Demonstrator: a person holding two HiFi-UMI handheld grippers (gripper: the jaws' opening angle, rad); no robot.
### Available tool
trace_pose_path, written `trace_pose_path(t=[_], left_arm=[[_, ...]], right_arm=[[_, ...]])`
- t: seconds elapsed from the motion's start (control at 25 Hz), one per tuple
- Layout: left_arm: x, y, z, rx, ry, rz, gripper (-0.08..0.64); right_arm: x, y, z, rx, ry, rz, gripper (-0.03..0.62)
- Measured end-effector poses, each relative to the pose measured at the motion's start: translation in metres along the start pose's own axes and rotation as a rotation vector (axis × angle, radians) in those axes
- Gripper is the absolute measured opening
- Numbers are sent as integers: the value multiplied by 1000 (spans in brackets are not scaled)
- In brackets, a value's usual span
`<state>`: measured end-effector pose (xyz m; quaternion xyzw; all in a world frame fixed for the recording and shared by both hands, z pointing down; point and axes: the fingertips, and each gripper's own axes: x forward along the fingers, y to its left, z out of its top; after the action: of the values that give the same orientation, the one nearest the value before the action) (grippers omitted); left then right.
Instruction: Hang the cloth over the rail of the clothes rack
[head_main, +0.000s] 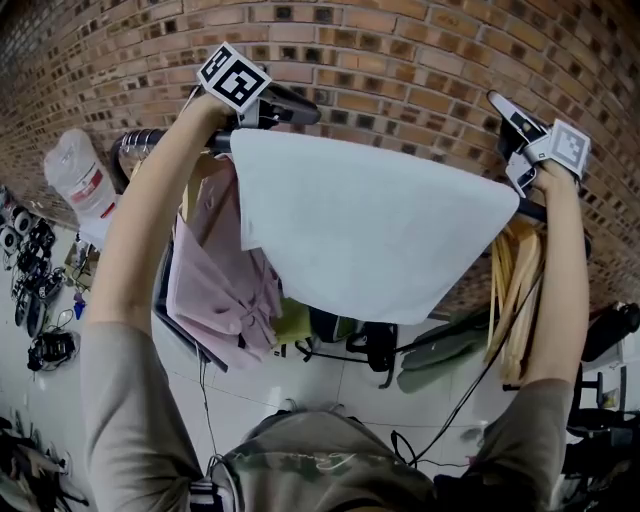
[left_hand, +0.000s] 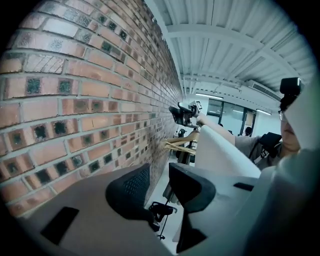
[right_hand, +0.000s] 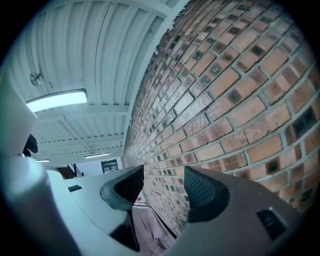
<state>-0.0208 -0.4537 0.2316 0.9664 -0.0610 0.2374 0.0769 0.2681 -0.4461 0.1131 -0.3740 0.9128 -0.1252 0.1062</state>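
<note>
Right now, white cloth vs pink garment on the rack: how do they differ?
Colour: the white cloth is plain white, while the pink garment is pale pink.
Pose: the white cloth lies spread wide and smooth over the rail; the pink garment hangs bunched and creased below it, toward the left end.
Overlap: in the head view, the white cloth's left edge covers part of the pink garment.
Shared: both are fabric hanging at that rail.

- Brick wall (head_main: 400, 70), red-brown with dark square insets, fills the background.
- Pink garment (head_main: 215, 290) hangs in loose folds before the wall.
- Wooden hangers (head_main: 515, 290) hang bunched at the right.
- White plastic bag (head_main: 80, 180) sits at the left.
- Black gear (head_main: 35, 270) lies on the pale tiled floor (head_main: 250, 390).
- Strip light (right_hand: 56, 100) glows on the ribbed white ceiling (right_hand: 90, 50).
</note>
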Motion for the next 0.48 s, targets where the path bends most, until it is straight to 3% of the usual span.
trace_pose_path(t=[0.48], left_arm=[[-4,1,10,-17,-53,0,109]], right_arm=[[4,5,-3,-21,25,22,236]])
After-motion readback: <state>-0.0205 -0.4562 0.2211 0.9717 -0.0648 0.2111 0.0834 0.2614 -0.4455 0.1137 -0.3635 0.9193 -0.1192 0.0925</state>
